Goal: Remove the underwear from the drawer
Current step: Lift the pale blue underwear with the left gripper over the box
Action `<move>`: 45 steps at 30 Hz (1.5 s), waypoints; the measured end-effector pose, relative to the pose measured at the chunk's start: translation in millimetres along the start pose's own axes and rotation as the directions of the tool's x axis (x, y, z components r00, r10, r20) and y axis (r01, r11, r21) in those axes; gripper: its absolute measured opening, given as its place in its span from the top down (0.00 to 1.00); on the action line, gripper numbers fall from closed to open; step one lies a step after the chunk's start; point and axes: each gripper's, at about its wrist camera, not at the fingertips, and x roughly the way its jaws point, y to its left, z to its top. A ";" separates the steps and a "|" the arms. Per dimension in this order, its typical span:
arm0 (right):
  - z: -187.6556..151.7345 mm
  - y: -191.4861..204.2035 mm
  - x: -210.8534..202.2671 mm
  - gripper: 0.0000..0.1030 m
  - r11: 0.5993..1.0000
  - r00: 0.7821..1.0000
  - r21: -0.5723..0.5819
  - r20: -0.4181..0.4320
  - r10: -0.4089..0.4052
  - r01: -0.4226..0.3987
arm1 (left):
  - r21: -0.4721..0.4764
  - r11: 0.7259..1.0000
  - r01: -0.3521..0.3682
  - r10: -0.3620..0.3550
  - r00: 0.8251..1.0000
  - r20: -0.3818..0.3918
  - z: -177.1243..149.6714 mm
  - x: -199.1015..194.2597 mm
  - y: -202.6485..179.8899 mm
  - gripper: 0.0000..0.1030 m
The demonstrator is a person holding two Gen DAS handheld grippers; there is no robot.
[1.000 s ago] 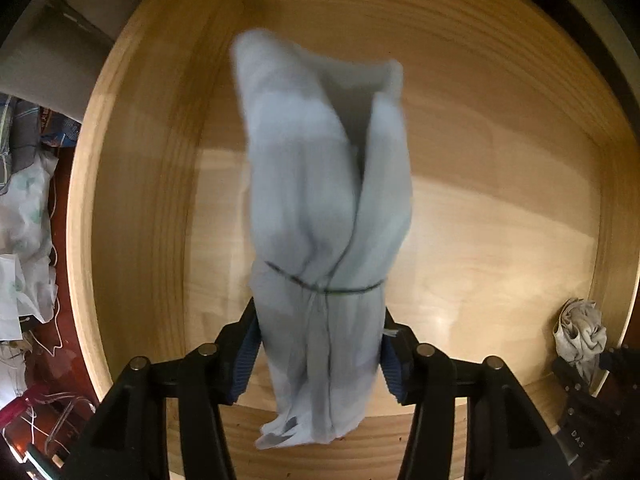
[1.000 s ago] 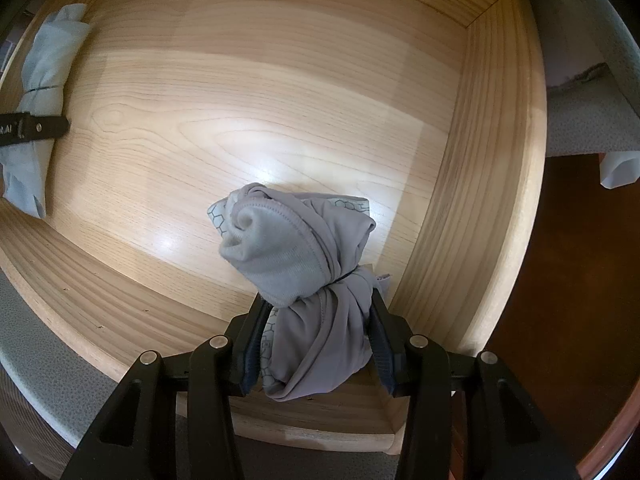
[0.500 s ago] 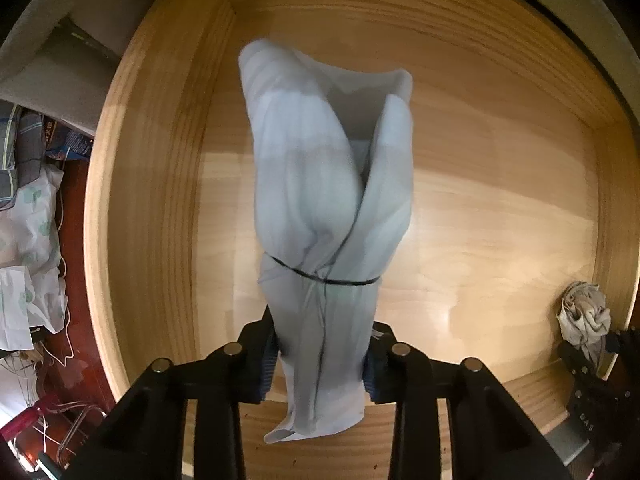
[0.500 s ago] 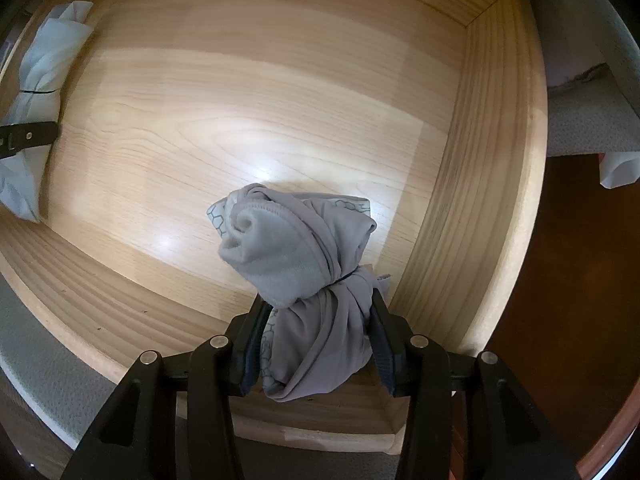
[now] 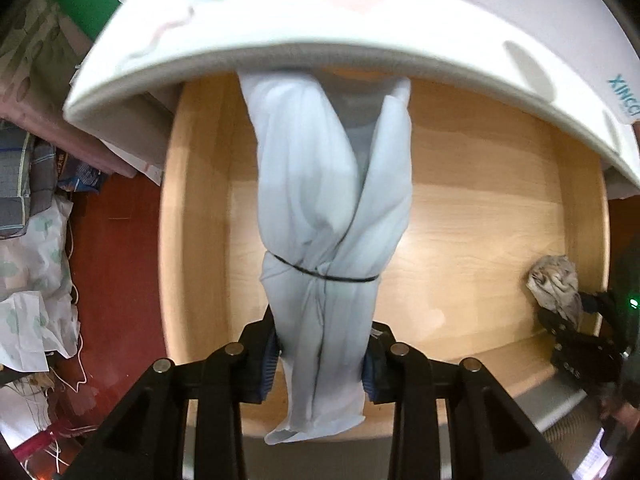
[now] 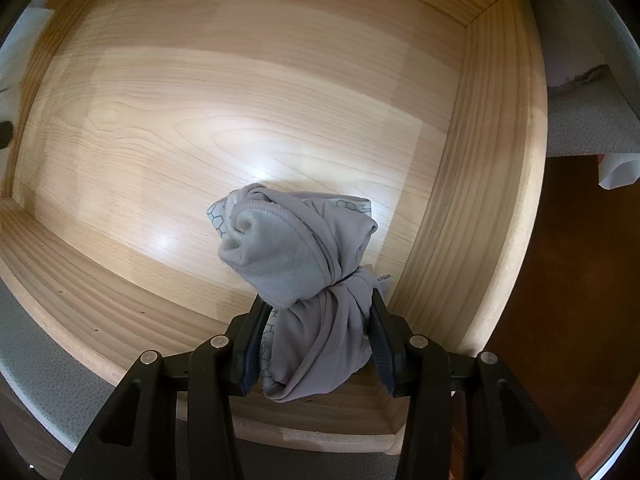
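My left gripper (image 5: 322,354) is shut on a pale blue rolled underwear bundle (image 5: 328,208) tied with a thin black band, held high above the light wooden drawer (image 5: 480,216). My right gripper (image 6: 316,344) is shut on a grey rolled underwear bundle (image 6: 304,272) with a hexagon-print band, low in the drawer's right front corner (image 6: 472,208). The right gripper and its bundle also show at the right edge of the left wrist view (image 5: 556,284).
A white surface (image 5: 360,20) overhangs the drawer's back in the left wrist view. Dark red floor (image 5: 116,264), bags and cloth clutter (image 5: 32,248) lie left of the drawer. A grey padded front edge (image 6: 44,392) borders the drawer.
My left gripper has risen and pulled back with the blue bundle, so the drawer looks smaller and the white surface has come into view. The right gripper has stayed put.
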 end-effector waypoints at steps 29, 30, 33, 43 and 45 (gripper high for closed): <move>-0.1 -0.1 -3.2 0.59 1.000 1.000 0.002 0.003 -0.003 0.003 | 0.123 0.992 0.030 -0.052 0.982 0.184 -68.2 -122.3 3.8 0.68; -0.2 -0.1 -3.3 0.59 1.000 1.000 0.002 0.003 -0.004 0.004 | 0.119 0.992 0.044 -0.069 0.975 0.212 -69.2 -130.9 5.6 0.68; 1.0 0.5 -4.8 0.59 1.000 1.000 0.002 0.004 -0.006 0.006 | 0.109 0.991 0.073 -0.102 0.952 0.288 -68.5 -154.6 5.9 0.68; 1.3 1.0 -6.9 0.59 1.000 1.000 0.003 0.005 -0.010 0.010 | 0.144 0.984 0.100 -0.166 0.796 0.582 -22.9 -266.0 -9.0 0.68; 1.8 1.8 -8.0 0.59 1.000 1.000 0.004 0.006 -0.012 0.012 | 0.146 0.985 0.095 -0.165 0.782 0.601 -4.8 -275.6 -13.6 0.68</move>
